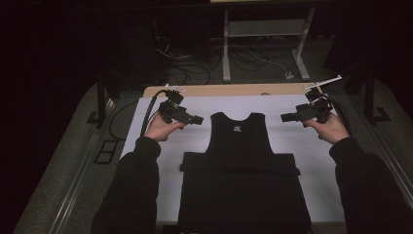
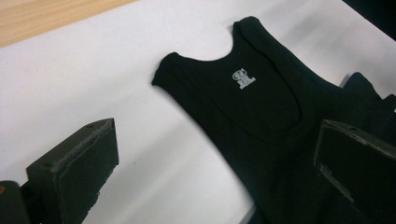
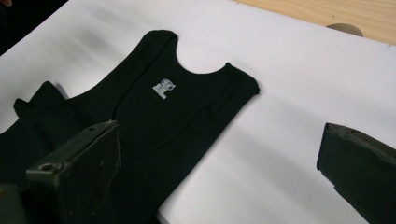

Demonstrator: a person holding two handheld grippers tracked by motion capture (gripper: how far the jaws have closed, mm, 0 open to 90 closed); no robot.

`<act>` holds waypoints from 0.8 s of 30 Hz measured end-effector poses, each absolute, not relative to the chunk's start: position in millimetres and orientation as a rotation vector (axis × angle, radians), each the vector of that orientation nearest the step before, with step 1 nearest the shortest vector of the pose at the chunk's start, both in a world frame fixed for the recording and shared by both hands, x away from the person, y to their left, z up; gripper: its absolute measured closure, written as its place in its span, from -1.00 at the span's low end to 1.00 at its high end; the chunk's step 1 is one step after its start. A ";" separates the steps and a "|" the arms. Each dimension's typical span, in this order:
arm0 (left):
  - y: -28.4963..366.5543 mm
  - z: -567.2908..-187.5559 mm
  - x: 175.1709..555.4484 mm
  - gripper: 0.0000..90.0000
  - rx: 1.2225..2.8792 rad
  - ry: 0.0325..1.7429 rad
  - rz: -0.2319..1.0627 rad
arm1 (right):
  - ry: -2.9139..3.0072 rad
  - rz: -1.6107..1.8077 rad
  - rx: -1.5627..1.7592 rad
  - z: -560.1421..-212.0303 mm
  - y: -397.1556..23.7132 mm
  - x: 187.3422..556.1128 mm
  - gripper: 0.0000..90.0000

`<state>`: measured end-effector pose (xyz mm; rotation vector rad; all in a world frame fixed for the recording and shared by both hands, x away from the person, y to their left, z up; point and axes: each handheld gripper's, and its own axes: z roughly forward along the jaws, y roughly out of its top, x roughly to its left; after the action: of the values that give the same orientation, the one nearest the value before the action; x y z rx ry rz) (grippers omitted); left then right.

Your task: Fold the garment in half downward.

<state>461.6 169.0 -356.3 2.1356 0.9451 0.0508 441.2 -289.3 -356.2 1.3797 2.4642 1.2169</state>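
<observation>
So I've got the black tank top (image 1: 242,165) laid flat on the white sheet (image 1: 302,161) covering the worktop, hem end closest to me and hanging off the near edge, neckline and straps pointing away. Looks like the bottom part is doubled up, since there's a wider dark band across the middle with a bit sticking out each side, which reads to me as a fold halfway done. I'd say it's spread flat like this so both strap corners are easy to get at.

Left gripper (image 1: 197,119) sits just off the top's left strap, up in the air, jaws spread wide with nothing in them. Right gripper (image 1: 286,117) mirrors it off the right strap, also wide open and empty. Both point inward at the shoulders, neither touching the fabric.

From the left gripper view the little white logo (image 2: 243,78) under the neckline is dead ahead between my jaws. Past the top, a bare wooden strip of the worktop (image 1: 219,90) runs along the far edge.
</observation>
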 end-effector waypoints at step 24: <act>169.9 -380.4 491.6 -1.00 2.055 1.044 0.015 | 2.446 1.218 1.445 -372.7 -285.8 470.8 -1.00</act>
<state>491.6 169.9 -380.4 2.0549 1.0439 0.0146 470.8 -285.8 -372.7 1.4450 2.4455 1.2184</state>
